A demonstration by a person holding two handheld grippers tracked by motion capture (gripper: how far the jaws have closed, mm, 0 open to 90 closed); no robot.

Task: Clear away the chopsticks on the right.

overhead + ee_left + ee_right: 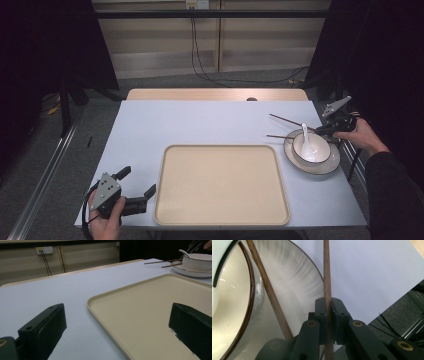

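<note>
**Two chopsticks at the plate, one of them pinched**

Two brown chopsticks lie across the far right of the table (150,120), their ends resting over the rim of a white plate (330,167) with a dark edge. The right gripper (336,128) sits at the plate's far right side, held in the person's right hand (361,136). In the right gripper view its jaws are pressed together on the farther chopstick (327,277), which runs straight up between the pads; the jaws have clenched fully on the stick. The nearer chopstick (268,290) lies loose to the left of the jaws, slanting across the plate's ribbed rim (294,277) and passing beside the bowl (229,305).

The bowl (311,146) stands on the plate, white with a dark rim, and a white spoon (306,137) rests in it with its handle leaning up toward the far side.

A beige tray (222,185) lies in the middle of the table near the person's edge, just left of the plate and apart from it.

The left gripper (137,182) rests at the near left corner of the table, gripped by the left hand (107,220), well apart from the plate. Its jaws stand wide open with nothing between them; in the left gripper view they frame the tray's near corner (105,302).
</note>
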